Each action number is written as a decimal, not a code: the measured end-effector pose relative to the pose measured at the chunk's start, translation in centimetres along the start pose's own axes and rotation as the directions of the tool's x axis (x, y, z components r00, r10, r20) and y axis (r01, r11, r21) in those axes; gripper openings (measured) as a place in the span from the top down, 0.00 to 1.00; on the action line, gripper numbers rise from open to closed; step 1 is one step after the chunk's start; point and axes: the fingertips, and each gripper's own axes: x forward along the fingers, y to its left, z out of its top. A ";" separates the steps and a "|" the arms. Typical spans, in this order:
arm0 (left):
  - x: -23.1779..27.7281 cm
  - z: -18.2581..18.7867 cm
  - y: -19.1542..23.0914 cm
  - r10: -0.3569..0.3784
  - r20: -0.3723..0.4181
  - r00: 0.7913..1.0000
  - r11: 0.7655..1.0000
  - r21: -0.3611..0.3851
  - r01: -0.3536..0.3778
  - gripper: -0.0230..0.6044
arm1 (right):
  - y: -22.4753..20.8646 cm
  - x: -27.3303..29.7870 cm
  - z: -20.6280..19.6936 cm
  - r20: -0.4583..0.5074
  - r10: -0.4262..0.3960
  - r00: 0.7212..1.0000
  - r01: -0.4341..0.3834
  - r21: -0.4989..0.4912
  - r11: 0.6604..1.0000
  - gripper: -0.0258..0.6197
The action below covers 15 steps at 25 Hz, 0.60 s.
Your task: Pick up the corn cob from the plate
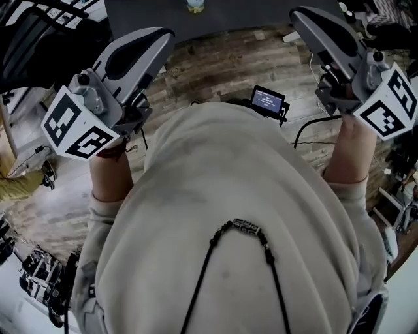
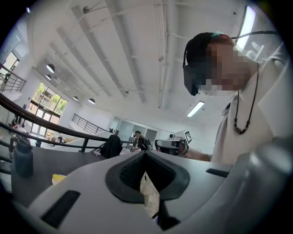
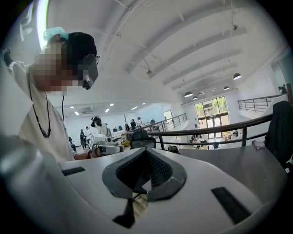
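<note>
The right gripper has its fingers pressed together with nothing between them, and the left gripper reads the same, its fingers meeting at the tips on nothing. Closed and empty looks to me like a carrying posture. In the head view both tools are held out roughly level on either side of the person's chest, marker cubes nearest the body. The left gripper and right gripper aim toward the dark worktop at the top of that view, with bare wooden floor under them. Neither is over anything it could take, and the fingers would have to part before any grasp. The corn cob is not plainly in view. The likeliest sign of it is a small yellow thing lying on the grey worktop in the left gripper view, near a dark bottle and well apart from that gripper. Whether it is the cob, and whether a plate lies under it, is too small to tell. Its long axis and the way it points therefore cannot be read from here, so I judge the choice of which way to turn the fingers across it has to wait for a closer look
</note>
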 end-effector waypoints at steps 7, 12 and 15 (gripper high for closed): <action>-2.5 0.8 4.6 0.112 0.032 0.993 0.993 -0.044 -0.110 0.96 | -1.6 6.7 1.4 -0.055 0.116 0.992 -0.117 -0.010 0.993 0.93; -2.3 1.6 4.5 0.137 0.058 0.989 0.991 -0.016 -0.136 0.96 | -3.7 8.4 0.8 -0.048 0.200 0.979 -0.199 0.032 0.980 0.94; -0.8 2.2 6.2 0.179 0.058 0.982 0.984 -0.008 -0.179 0.96 | -6.7 9.7 0.9 -0.046 0.248 0.968 -0.244 0.066 0.967 0.93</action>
